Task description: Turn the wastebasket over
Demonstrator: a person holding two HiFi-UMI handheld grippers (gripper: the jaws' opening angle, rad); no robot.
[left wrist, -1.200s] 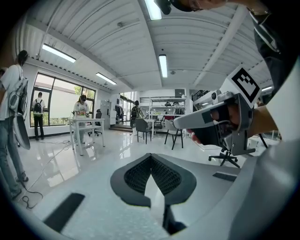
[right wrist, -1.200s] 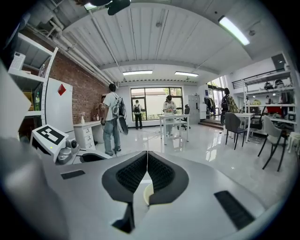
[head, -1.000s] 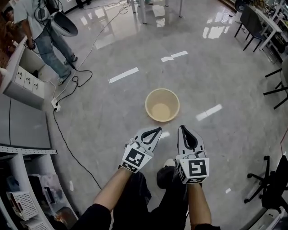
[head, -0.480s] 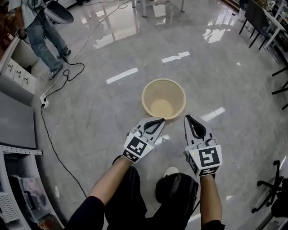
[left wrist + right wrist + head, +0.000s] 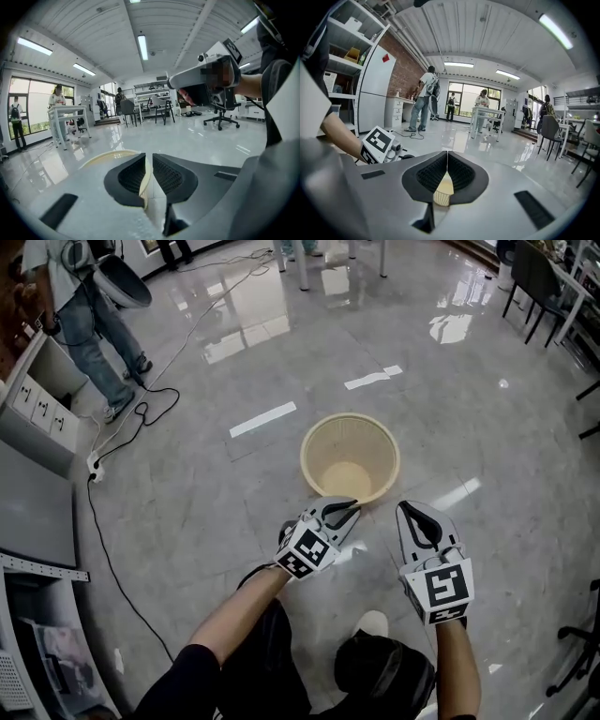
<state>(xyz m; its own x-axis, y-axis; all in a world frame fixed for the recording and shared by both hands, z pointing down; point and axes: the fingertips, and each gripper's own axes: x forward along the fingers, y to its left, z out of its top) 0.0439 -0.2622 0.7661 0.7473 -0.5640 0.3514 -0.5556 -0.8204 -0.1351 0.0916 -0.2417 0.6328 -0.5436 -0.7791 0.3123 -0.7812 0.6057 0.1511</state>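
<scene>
A cream wastebasket (image 5: 373,442), its wall patterned with a fine lattice, is pictured on a glossy grey marbled floor (image 5: 234,493) marked with white tape strips (image 5: 263,419). The left gripper (image 5: 353,506) and right gripper (image 5: 405,506) are finished in white with black ribbed jaws, and each is fitted with a cube of black-and-white square markers. The left jaws have just been opened a little, with the basket's cream rim between them. A bystander (image 5: 89,315) is seen in blue jeans, and black trousers (image 5: 267,662) are worn by the person holding the grippers. Black chairs (image 5: 530,277) are set at the edge. Red-brown brickwork (image 5: 407,70) is shown beside a white cabinet (image 5: 375,89).
</scene>
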